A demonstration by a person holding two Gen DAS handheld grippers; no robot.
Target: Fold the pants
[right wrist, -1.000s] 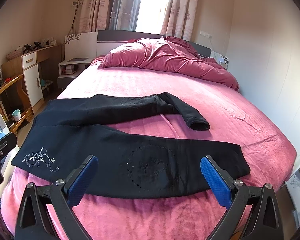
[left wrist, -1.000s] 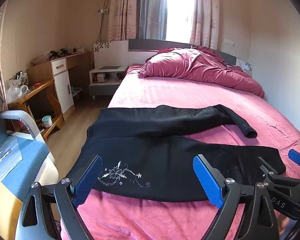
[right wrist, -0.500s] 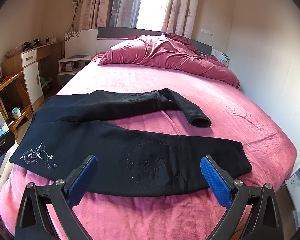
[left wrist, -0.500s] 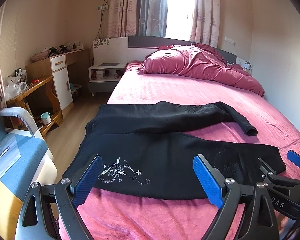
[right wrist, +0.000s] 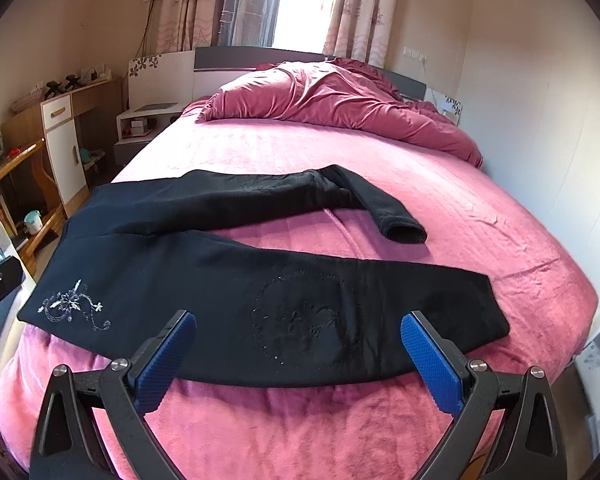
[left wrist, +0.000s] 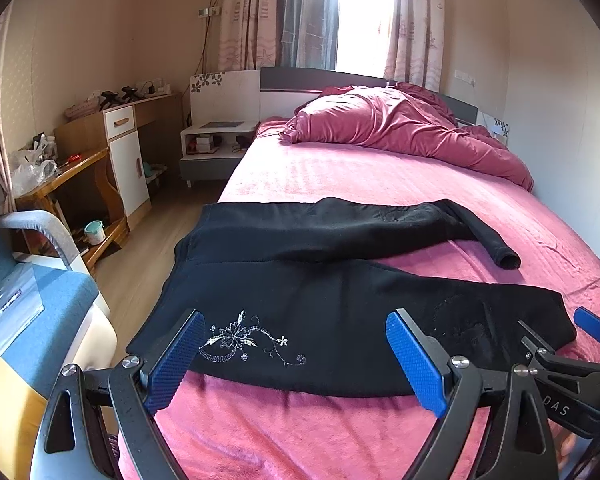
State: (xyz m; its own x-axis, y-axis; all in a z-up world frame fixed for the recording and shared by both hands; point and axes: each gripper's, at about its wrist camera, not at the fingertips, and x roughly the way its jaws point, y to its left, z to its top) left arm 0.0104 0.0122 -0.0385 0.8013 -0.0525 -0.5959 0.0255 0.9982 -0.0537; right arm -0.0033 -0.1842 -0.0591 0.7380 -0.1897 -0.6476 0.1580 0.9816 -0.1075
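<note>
Your left gripper and right gripper hover, jaws apart and empty, at the near edge of the black embroidered pants spread flat on the pink-blanketed bed.

Home bedroom, bed, nightstand, curtains

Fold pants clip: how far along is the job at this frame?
Done: the black embroidered pants lie spread on the pink bedspread, far leg bent at the cuff. In hand: nothing; the left claw and right claw are open, short of the fabric. Left: every fold.
</note>
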